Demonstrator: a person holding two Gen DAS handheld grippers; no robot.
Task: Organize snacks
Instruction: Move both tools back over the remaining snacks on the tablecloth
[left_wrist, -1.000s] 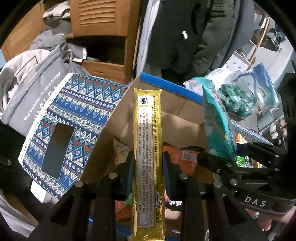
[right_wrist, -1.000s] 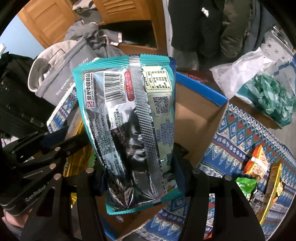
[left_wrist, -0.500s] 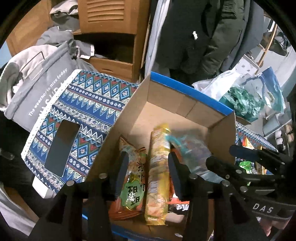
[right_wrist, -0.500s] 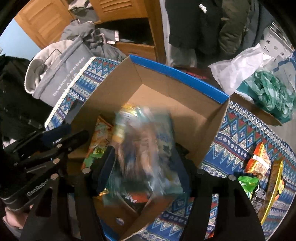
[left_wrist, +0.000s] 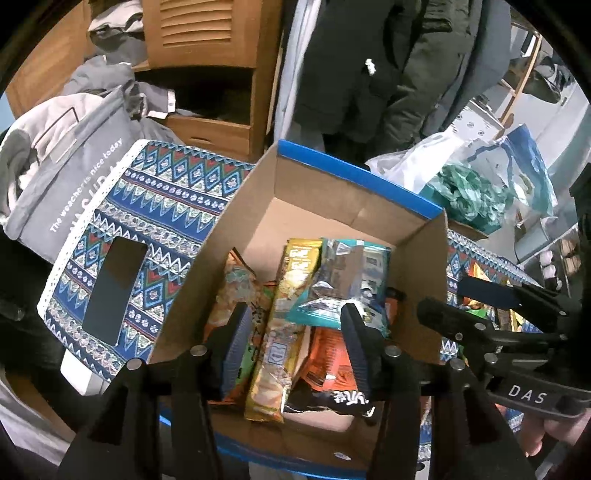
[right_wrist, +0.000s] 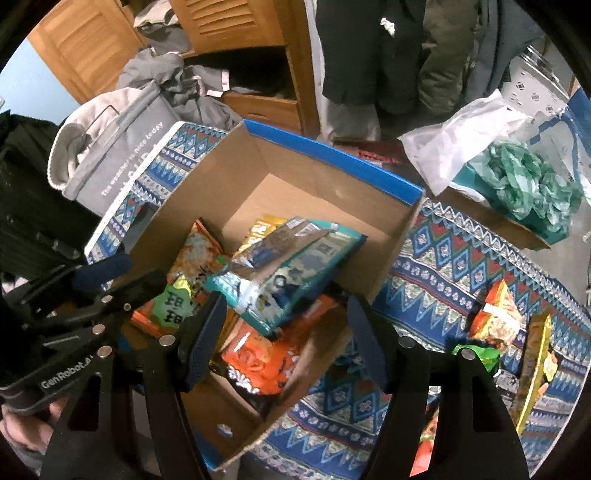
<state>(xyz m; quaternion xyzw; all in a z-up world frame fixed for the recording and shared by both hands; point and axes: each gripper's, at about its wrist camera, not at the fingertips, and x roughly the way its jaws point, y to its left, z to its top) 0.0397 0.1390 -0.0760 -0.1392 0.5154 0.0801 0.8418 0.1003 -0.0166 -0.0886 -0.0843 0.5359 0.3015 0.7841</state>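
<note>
Both packs dropped since the earlier frames: gold bar pack (left_wrist: 280, 325) and teal bag (right_wrist: 284, 273) now lie inside the cardboard box (left_wrist: 354, 177) on the other snacks. Left tongs (left_wrist: 291, 350) have just been opening, right tongs (right_wrist: 284, 339) likewise opened within the last second; both sit parted and empty over the box, gripping nothing. Release step looks done; next call is swinging right to the loose snacks (right_wrist: 495, 325) on the patterned counter (right_wrist: 443, 266) for another pick.
</note>
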